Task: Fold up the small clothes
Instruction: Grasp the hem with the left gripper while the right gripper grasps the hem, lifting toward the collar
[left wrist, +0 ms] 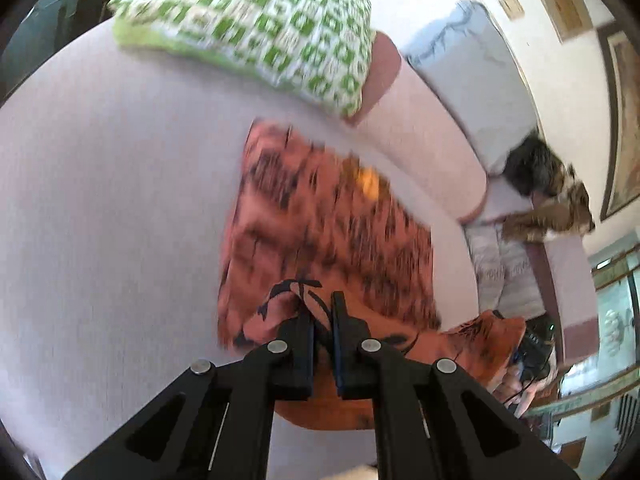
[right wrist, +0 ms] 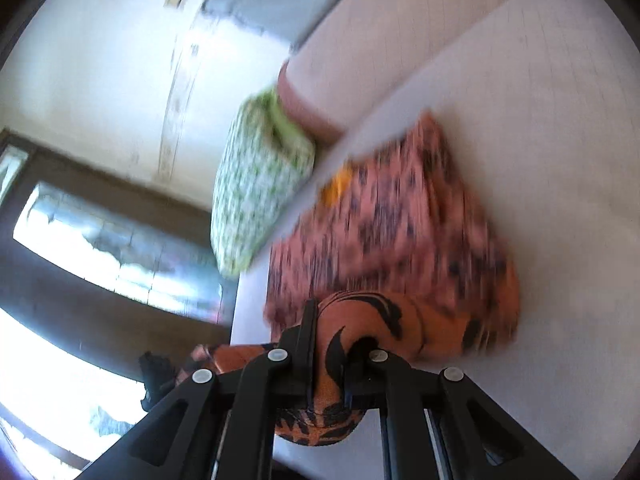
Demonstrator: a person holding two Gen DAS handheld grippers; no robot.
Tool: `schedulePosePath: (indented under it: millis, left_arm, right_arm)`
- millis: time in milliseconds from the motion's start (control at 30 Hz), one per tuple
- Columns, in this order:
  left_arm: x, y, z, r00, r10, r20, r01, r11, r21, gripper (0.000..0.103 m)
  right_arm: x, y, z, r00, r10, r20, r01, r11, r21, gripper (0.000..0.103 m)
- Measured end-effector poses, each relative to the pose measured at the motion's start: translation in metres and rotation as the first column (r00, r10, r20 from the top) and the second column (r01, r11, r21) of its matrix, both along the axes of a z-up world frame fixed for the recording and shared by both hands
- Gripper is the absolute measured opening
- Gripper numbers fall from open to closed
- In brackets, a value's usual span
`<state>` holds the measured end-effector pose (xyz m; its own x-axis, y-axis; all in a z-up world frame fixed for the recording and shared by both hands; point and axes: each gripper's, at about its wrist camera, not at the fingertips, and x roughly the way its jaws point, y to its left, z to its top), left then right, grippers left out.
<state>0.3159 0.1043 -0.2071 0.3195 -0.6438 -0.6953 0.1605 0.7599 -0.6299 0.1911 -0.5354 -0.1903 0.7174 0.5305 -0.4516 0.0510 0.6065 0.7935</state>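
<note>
A small orange garment with black tiger stripes (left wrist: pixel 328 232) lies on a pale lilac sofa seat (left wrist: pixel 112 200), its near edge lifted off the seat. My left gripper (left wrist: pixel 322 308) is shut on the garment's near left corner, cloth bunched between its black fingers. In the left wrist view the other lifted corner (left wrist: pixel 480 340) reaches toward the right gripper at the right edge. In the right wrist view my right gripper (right wrist: pixel 332 320) is shut on a thick fold of the same garment (right wrist: pixel 400 232), which hides one fingertip. Both views are blurred.
A green-and-white patterned cushion (left wrist: pixel 256 20) leans at the sofa's back. A grey-blue cushion (left wrist: pixel 472 64) and dark and brown clothes (left wrist: pixel 552 192) lie to the right. A large window (right wrist: pixel 100 240) and white wall (right wrist: pixel 100 60) show in the right wrist view.
</note>
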Motion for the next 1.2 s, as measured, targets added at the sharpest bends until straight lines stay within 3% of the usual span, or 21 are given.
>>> schedulePosePath:
  millis: [167, 267, 333, 400, 533, 567, 600, 667, 733, 800, 833, 867, 900, 933, 1000, 1033, 1067, 1133, 1200]
  left_arm:
    - [0.120, -0.044, -0.011, 1.000, 0.025, 0.000, -0.025, 0.999, 0.035, 0.007]
    - [0.180, -0.067, -0.050, 0.998, 0.065, -0.020, -0.063, 0.992, 0.106, 0.007]
    - [0.206, -0.077, -0.089, 0.991, 0.115, -0.074, -0.101, 0.981, 0.166, 0.010]
    - [0.212, -0.075, -0.116, 0.983, 0.149, -0.108, -0.133, 0.981, 0.139, 0.010]
    - [0.195, -0.045, -0.110, 0.971, 0.228, -0.070, -0.232, 0.971, -0.060, 0.013]
    - [0.184, -0.031, -0.100, 0.958, 0.283, -0.037, -0.285, 0.954, -0.088, 0.022]
    - [0.175, -0.021, -0.090, 0.942, 0.336, -0.009, -0.336, 0.937, -0.092, 0.039]
    - [0.147, 0.000, -0.061, 0.896, 0.437, 0.077, -0.430, 0.898, -0.092, 0.053]
    - [0.118, 0.009, -0.034, 0.860, 0.484, 0.161, -0.478, 0.875, -0.077, 0.054]
    - [0.086, 0.004, -0.017, 0.847, 0.490, 0.207, -0.497, 0.868, -0.019, 0.060]
    - [0.071, -0.005, -0.013, 0.851, 0.476, 0.219, -0.492, 0.871, 0.018, 0.061]
    - [0.053, -0.018, -0.011, 0.859, 0.455, 0.233, -0.480, 0.875, 0.061, 0.061]
    - [0.040, -0.029, -0.012, 0.865, 0.438, 0.246, -0.469, 0.879, 0.084, 0.061]
    - [0.027, -0.043, -0.015, 0.871, 0.418, 0.260, -0.455, 0.884, 0.104, 0.061]
    - [0.005, -0.072, -0.025, 0.883, 0.363, 0.298, -0.424, 0.889, 0.174, 0.061]
    - [0.003, -0.086, -0.032, 0.886, 0.344, 0.312, -0.418, 0.882, 0.215, 0.061]
    - [0.002, -0.098, -0.043, 0.893, 0.324, 0.311, -0.411, 0.869, 0.276, 0.061]
    - [0.011, -0.110, -0.069, 0.927, 0.293, 0.235, -0.360, 0.869, 0.338, 0.061]
    - [0.018, -0.109, -0.084, 0.935, 0.309, 0.176, -0.353, 0.865, 0.357, 0.061]
  right_arm:
    - [0.094, -0.038, -0.006, 0.991, -0.134, -0.002, 0.133, 0.990, 0.053, 0.010]
    - [0.160, -0.055, -0.043, 0.977, -0.185, -0.107, 0.195, 0.977, 0.088, 0.011]
    - [0.203, -0.063, -0.083, 0.953, -0.193, -0.234, 0.217, 0.973, 0.082, 0.011]
    - [0.222, -0.068, -0.112, 0.949, -0.167, -0.267, 0.204, 0.972, 0.117, 0.012]
    - [0.217, -0.086, -0.121, 0.972, -0.129, -0.198, 0.184, 0.938, 0.293, 0.012]
    - [0.212, -0.089, -0.117, 0.976, -0.131, -0.172, 0.179, 0.934, 0.309, 0.012]
    - [0.207, -0.090, -0.113, 0.978, -0.134, -0.159, 0.178, 0.934, 0.309, 0.013]
    - [0.195, -0.086, -0.100, 0.979, -0.144, -0.142, 0.180, 0.940, 0.291, 0.017]
    - [0.178, -0.083, -0.079, 0.977, -0.183, -0.114, 0.205, 0.952, 0.228, 0.031]
    - [0.151, -0.086, -0.056, 0.964, -0.258, -0.065, 0.266, 0.946, 0.184, 0.085]
    - [0.134, -0.089, -0.044, 0.939, -0.344, -0.027, 0.343, 0.923, 0.175, 0.088]
    - [0.120, -0.088, -0.033, 0.914, -0.405, -0.006, 0.402, 0.904, 0.146, 0.088]
    - [0.118, -0.084, -0.026, 0.917, -0.399, -0.004, 0.397, 0.910, 0.117, 0.088]
    - [0.120, -0.068, -0.017, 0.944, -0.331, 0.000, 0.330, 0.942, 0.067, 0.086]
    - [0.123, -0.038, -0.008, 0.967, -0.256, -0.014, 0.256, 0.966, -0.033, 0.076]
    - [0.128, -0.007, -0.005, 0.982, -0.183, -0.040, 0.176, 0.974, -0.145, 0.072]
    - [0.130, 0.008, -0.004, 0.989, -0.139, -0.056, 0.126, 0.973, -0.192, 0.062]
    - [0.138, 0.056, -0.010, 0.993, -0.024, -0.114, -0.012, 0.952, -0.306, 0.052]
    - [0.149, 0.100, -0.021, 0.985, 0.038, -0.166, -0.106, 0.897, -0.429, 0.047]
